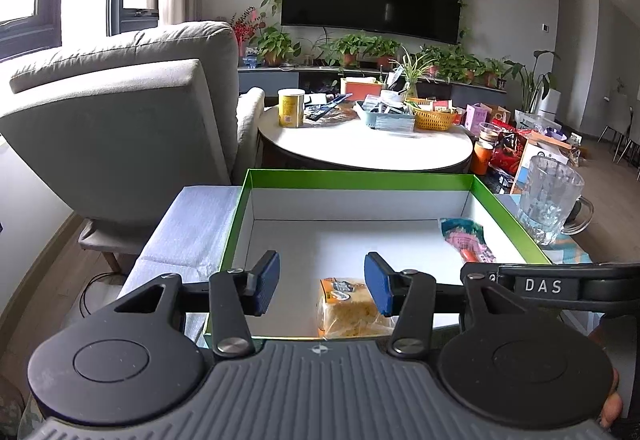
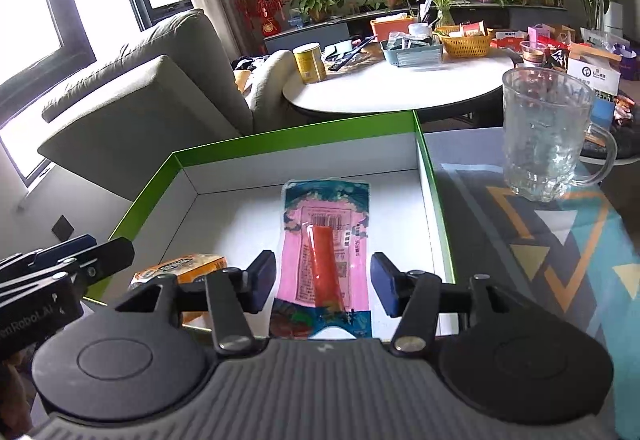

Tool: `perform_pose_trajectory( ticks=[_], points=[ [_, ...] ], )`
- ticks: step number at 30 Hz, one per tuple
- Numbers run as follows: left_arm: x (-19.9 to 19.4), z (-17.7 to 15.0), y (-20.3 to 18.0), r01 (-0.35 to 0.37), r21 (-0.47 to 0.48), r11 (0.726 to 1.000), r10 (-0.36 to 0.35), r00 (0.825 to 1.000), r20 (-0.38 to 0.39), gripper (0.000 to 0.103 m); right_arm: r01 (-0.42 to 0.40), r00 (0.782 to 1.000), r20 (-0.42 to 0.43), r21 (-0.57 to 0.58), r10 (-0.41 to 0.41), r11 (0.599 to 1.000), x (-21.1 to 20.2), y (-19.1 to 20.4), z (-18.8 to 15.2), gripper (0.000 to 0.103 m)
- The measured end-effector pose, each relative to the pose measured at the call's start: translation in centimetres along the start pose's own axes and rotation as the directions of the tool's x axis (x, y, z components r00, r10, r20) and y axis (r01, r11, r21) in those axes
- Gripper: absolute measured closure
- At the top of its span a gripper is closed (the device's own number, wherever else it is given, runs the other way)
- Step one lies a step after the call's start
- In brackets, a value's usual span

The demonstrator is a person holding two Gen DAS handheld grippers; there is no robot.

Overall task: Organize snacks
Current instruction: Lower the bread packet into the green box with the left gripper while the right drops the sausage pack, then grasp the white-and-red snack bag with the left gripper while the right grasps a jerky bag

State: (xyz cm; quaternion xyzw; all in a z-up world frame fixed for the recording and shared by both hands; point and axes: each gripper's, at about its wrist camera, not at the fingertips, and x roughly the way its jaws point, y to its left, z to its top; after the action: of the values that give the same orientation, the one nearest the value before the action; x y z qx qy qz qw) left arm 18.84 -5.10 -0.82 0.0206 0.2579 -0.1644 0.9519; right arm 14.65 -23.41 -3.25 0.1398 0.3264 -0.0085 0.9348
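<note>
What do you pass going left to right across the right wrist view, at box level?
Left gripper → bread pack → sausage pack → green box wall → glass mug.

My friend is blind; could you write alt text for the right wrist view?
An open right gripper hovers over a pink sausage packet lying in a green-rimmed white box. A glass mug stands on the patterned table beside it.
</note>
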Motion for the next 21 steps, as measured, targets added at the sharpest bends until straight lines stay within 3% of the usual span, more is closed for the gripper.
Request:
perform_pose_trajectory(
  ticks=[21],
  points=[
    [-4.4,-2.2,0.3,-0.011,-0.011,1.000,0.010,1.000,-0.023,0.057,-0.074,0.996,0.044,-0.012,0.075,0.997,-5.3,0.9,-2.4,0.029]
  ],
)
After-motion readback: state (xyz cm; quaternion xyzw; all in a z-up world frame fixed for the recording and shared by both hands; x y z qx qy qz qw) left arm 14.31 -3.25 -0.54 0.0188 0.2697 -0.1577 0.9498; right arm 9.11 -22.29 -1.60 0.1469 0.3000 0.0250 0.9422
